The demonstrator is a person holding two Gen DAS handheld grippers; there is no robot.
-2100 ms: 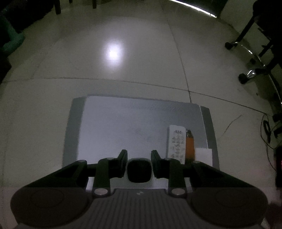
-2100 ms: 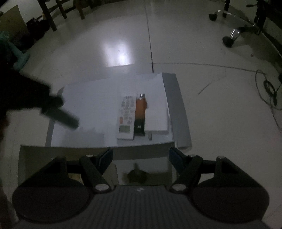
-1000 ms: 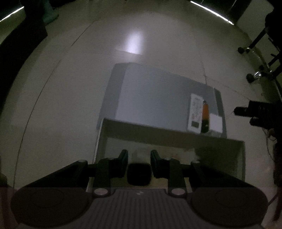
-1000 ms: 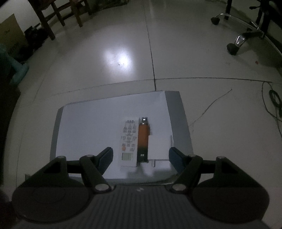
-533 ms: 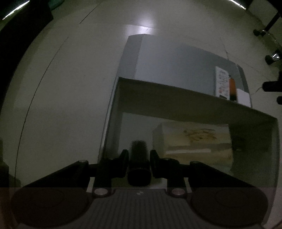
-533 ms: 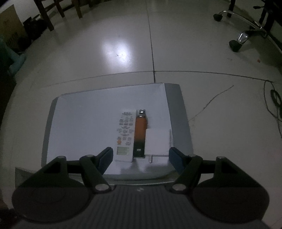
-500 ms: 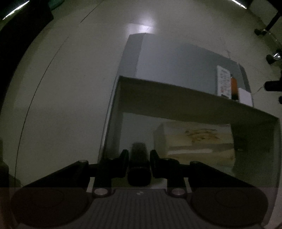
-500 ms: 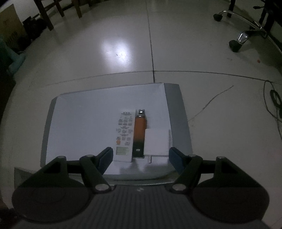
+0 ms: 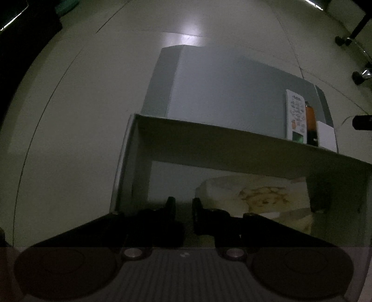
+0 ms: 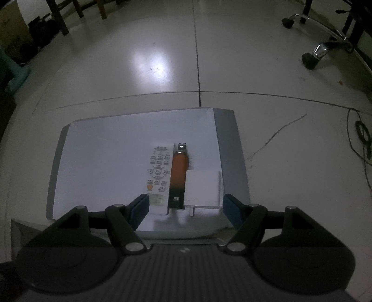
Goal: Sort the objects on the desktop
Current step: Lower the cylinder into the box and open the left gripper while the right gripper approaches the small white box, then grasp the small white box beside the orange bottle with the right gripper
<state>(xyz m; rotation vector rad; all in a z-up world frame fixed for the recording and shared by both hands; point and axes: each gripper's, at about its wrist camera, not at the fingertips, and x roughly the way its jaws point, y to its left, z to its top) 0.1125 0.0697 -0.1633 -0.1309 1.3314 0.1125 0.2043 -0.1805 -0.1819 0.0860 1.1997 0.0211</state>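
Note:
A white remote control point(image 10: 157, 176), an orange and black lighter point(image 10: 178, 176) and a white charger block point(image 10: 202, 188) lie side by side on a light mat point(image 10: 104, 162). My right gripper point(image 10: 185, 206) is open and empty, just in front of them. They also show far right in the left wrist view: the remote point(image 9: 294, 116). My left gripper point(image 9: 183, 205) hangs inside an open box point(image 9: 232, 144); nothing shows between its narrowly parted fingers. A pale packet point(image 9: 255, 197) lies in the box.
The mat lies on a shiny tiled floor. Office chair legs with castors point(image 10: 311, 58) stand at the far right, and a cable point(image 10: 362, 139) lies on the floor at the right. Wooden chair legs point(image 10: 62, 21) are at the far left.
The dark object that sat between my left fingers is gone from them, and the left gripper has sunk lower into the box. The right gripper has edged closer to the three objects.

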